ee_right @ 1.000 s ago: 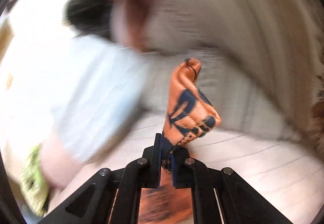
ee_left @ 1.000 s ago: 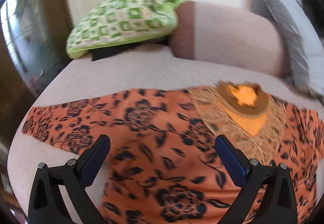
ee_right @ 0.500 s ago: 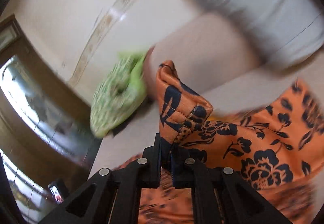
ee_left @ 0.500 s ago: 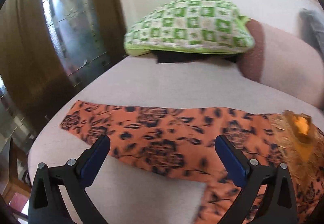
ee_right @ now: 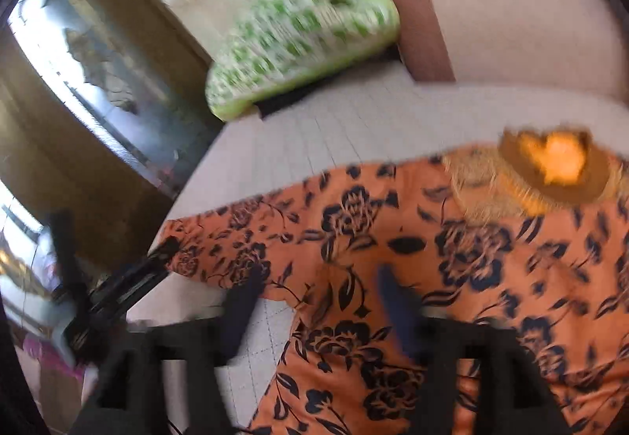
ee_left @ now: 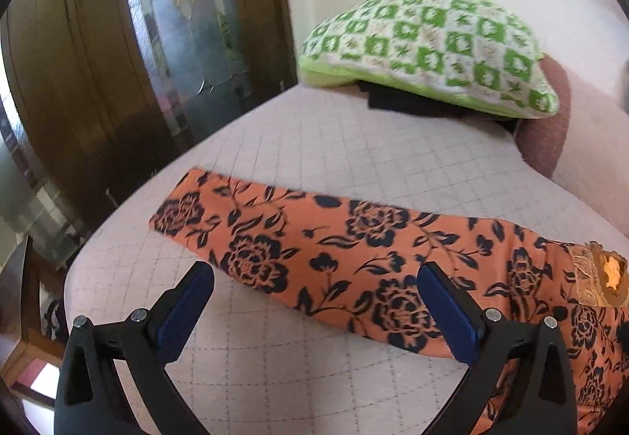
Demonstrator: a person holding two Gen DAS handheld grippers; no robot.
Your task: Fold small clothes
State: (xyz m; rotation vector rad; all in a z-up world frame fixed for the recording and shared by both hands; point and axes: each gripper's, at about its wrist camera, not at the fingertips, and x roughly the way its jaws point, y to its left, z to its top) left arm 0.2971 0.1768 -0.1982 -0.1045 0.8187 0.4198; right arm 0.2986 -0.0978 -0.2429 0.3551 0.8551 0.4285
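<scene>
An orange garment with dark navy flowers (ee_left: pixel 354 258) lies flat on the pale quilted bed cover (ee_left: pixel 334 144), one sleeve stretched to the left. Its gold embroidered neckline (ee_right: pixel 550 167) is at the right. My left gripper (ee_left: pixel 314 277) hangs open above the sleeve, short of the cuff (ee_left: pixel 177 207), with nothing between its blue pads. The right wrist view is blurred. There my right gripper (ee_right: pixel 320 289) has its jaws opening over the garment's body (ee_right: pixel 393 238), the cloth lying under them and not pinched. The left gripper's black frame (ee_right: pixel 118 277) shows blurred beside the cuff.
A green-and-white checked pillow (ee_left: pixel 428 45) lies at the back on something dark, with a brown bolster (ee_left: pixel 546 128) to its right. A dark wooden door with glass panels (ee_left: pixel 98 61) stands left, just past the bed's rounded edge (ee_left: pixel 90 250).
My right gripper let go of the bunched orange cloth it was pinching and opened, swinging round over the garment. My left gripper slid left along the sleeve towards the cuff.
</scene>
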